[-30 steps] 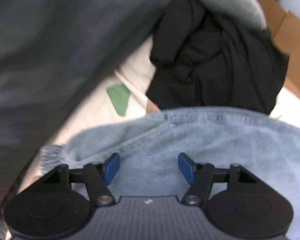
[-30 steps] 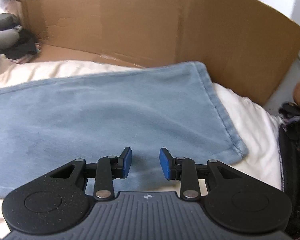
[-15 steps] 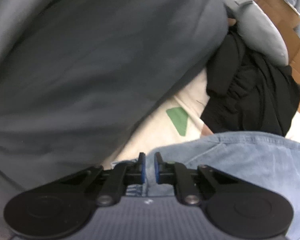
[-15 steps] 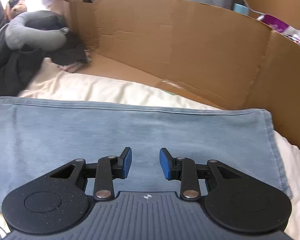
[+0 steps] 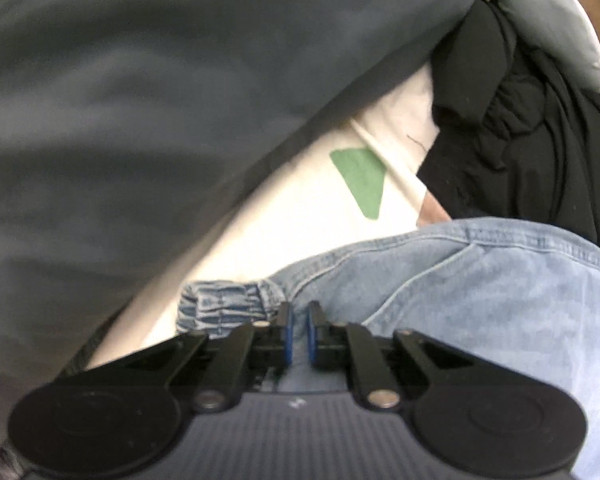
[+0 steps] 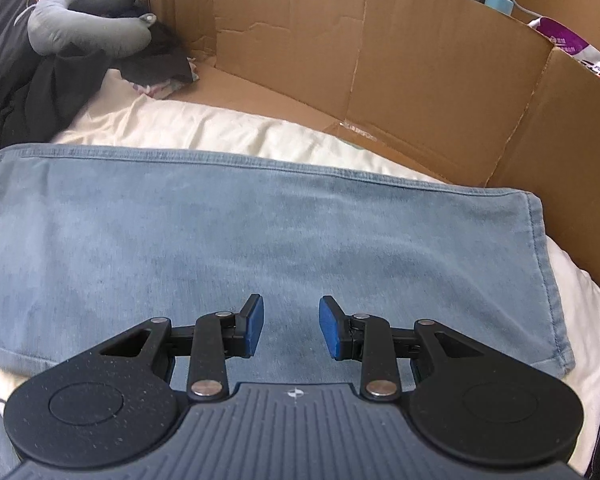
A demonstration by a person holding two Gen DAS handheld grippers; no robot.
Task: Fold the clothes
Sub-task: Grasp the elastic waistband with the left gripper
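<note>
A second earlier the left claw (image 5: 297, 334) hung with its blue pads wide apart above the light-blue jeans (image 6: 260, 240); since then its jaws had come together, and they now pinched a fold of denim at the waistband corner, the pads almost meeting with the cloth caught between them; the bunched elastic edge of the waistband (image 5: 224, 304) stuck out just beside the claw. The right wrist view had swung as well: earlier the jeans' hem end slanted off to one side, and now the leg lay square across the picture.

The jeans lay spread flat on the cream bed sheet (image 6: 220, 128), their far edge near the brown cardboard wall (image 6: 380, 60); the right claw (image 6: 291, 328) hovered over the middle of the leg, close to the jeans' near edge; its jaws stood partly apart, nothing between them, and whether the pads touched the denim could not be told.

Beyond the jeans, on the sheet, sat a heap of black clothing (image 5: 532, 128) with a grey neck pillow (image 6: 88, 20) resting against it; a green patch (image 5: 362, 180) on the sheet lay between the jeans and a large blurred grey fabric (image 5: 160, 100).
</note>
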